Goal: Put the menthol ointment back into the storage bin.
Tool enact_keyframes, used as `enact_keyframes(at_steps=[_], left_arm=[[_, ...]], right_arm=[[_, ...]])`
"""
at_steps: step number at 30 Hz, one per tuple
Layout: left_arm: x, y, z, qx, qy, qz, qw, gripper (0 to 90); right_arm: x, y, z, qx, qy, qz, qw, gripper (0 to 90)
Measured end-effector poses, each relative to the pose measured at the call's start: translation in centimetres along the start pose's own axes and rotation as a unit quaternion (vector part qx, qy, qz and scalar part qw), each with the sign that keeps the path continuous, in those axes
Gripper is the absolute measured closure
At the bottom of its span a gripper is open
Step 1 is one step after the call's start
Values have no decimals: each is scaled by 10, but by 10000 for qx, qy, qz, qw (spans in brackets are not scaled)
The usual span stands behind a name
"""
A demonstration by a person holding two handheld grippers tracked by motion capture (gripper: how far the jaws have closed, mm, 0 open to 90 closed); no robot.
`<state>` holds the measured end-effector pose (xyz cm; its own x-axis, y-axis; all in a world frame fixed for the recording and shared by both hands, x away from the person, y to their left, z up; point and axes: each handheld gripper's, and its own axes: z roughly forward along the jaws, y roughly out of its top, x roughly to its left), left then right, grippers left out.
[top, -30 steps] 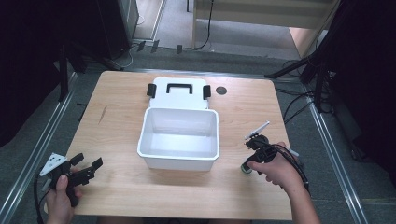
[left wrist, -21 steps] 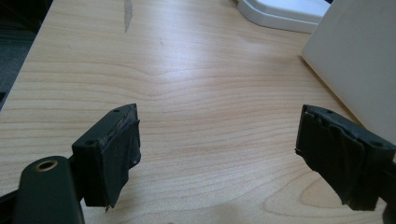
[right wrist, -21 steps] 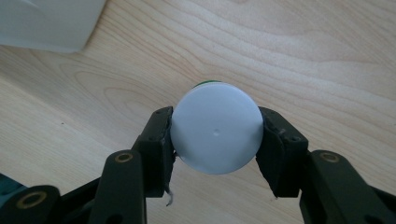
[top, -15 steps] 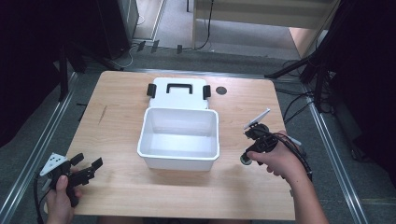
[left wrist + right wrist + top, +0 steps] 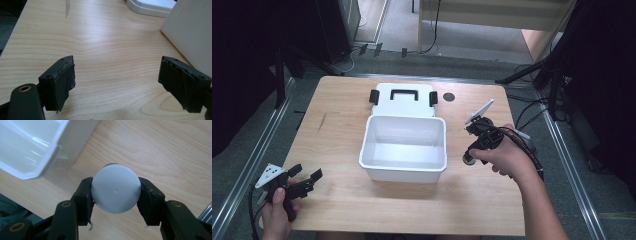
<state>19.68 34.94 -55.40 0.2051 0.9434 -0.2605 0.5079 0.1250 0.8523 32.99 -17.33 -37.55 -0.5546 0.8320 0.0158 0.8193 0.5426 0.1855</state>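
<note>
On the pale wooden table (image 5: 342, 130), ringed by dark floor and cables, an empty white bin (image 5: 404, 148) sits before its lid (image 5: 402, 100), likely awaiting the white-capped bottle (image 5: 115, 191) pinched just beside it by the right gripper (image 5: 115, 195), while the left gripper (image 5: 117, 82) waits spread.

Left gripper (image 5: 116, 82) low over the wooden table (image 5: 100, 50), jaws spread wide with bare wood between them (nothing gripped). White bin wall (image 5: 192, 32) close on the right, white lid (image 5: 150, 6) far off.
</note>
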Motion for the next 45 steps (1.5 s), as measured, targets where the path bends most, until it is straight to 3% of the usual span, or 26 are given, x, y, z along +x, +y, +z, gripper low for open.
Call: enact_keyframes(at_steps=[14, 25, 37, 45], left_arm=[[-1, 0, 0, 7, -6, 38, 10000, 145], [-1, 0, 0, 21, -18, 54, 10000, 145], [-1, 0, 0, 26, -21, 66, 10000, 145], [-1, 0, 1, 15, -19, 70, 10000, 145]], right_arm=[[23, 38, -26, -32, -78, -181, 9998, 514], [50, 59, -36, -77, -75, -481, 9988, 514], [73, 73, -25, -59, 97, -813, 9966, 513], [80, 76, -7, -40, 71, -1226, 9924, 513]])
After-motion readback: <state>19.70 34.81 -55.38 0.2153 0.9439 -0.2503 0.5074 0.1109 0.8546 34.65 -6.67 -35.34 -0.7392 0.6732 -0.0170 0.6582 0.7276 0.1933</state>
